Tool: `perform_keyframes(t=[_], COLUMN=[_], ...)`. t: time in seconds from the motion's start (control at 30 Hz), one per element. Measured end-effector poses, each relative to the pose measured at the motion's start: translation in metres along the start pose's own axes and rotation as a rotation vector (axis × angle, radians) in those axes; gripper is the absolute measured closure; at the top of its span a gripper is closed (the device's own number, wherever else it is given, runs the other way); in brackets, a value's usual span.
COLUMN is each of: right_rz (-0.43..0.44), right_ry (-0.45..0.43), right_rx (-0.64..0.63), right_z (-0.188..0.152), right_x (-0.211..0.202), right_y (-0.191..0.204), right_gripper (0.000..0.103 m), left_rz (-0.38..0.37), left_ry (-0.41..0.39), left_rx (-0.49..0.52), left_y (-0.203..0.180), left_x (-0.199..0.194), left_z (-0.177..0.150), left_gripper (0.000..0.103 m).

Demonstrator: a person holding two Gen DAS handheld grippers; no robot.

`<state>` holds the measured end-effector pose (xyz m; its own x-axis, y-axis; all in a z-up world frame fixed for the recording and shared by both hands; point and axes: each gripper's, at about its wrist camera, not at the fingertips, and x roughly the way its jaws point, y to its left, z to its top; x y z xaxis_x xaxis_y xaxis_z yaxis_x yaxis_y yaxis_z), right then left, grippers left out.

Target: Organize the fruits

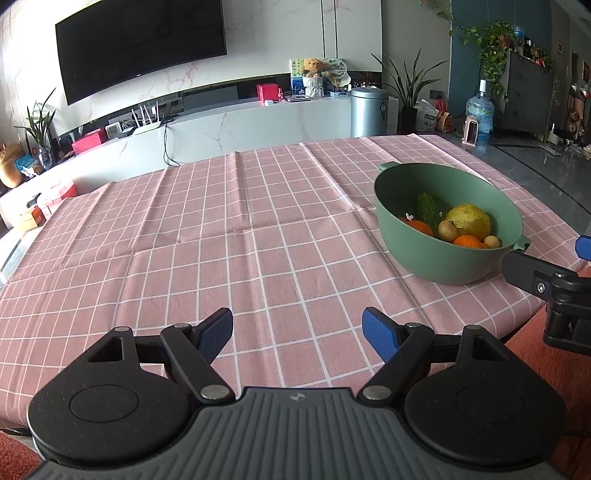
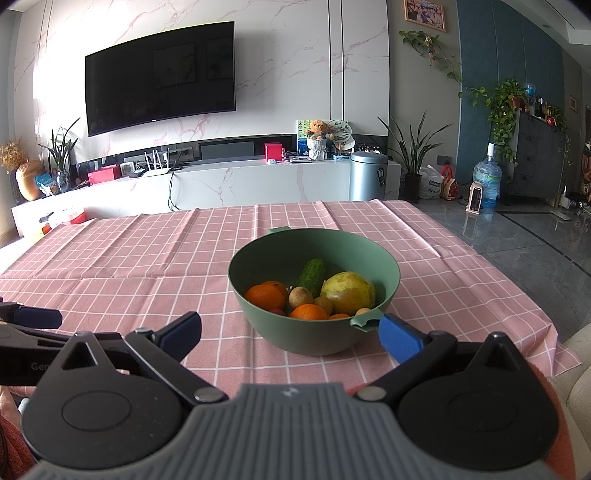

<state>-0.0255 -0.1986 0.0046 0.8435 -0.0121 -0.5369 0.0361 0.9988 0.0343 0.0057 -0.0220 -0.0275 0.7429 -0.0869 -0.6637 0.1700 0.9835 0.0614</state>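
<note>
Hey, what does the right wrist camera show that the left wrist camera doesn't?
Only the right wrist view shows its own open right tongs straddling the near side of the green bowl, plus a framed picture high on the wall. Only the left wrist view shows the open left tongs over bare pink checked tablecloth, the bowl off to their right. Both show the bowl's oranges, cucumber and large yellow-green fruit, and the television.

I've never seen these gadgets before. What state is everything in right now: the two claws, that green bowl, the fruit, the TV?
left gripper: open, empty, over the tablecloth.
right gripper: open, empty, by the bowl's near rim.
green bowl: upright, holding produce.
cucumber: leaning in the bowl.
pear: in the bowl.
oranges: in the bowl.
TV: off.
</note>
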Motion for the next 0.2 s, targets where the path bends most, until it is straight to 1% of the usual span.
perform_keyframes(t=[0.2], right_rz=[0.0], right_ry=[0.001], right_rx=[0.0], right_z=[-0.0002], right_x=[0.0001], right_y=[0.0], right_gripper=[0.005], left_rz=[0.001], left_ry=[-0.003], left_rx=[-0.003], left_y=[-0.0002], left_x=[-0.0003], left_z=[0.0014], left_gripper=[0.01])
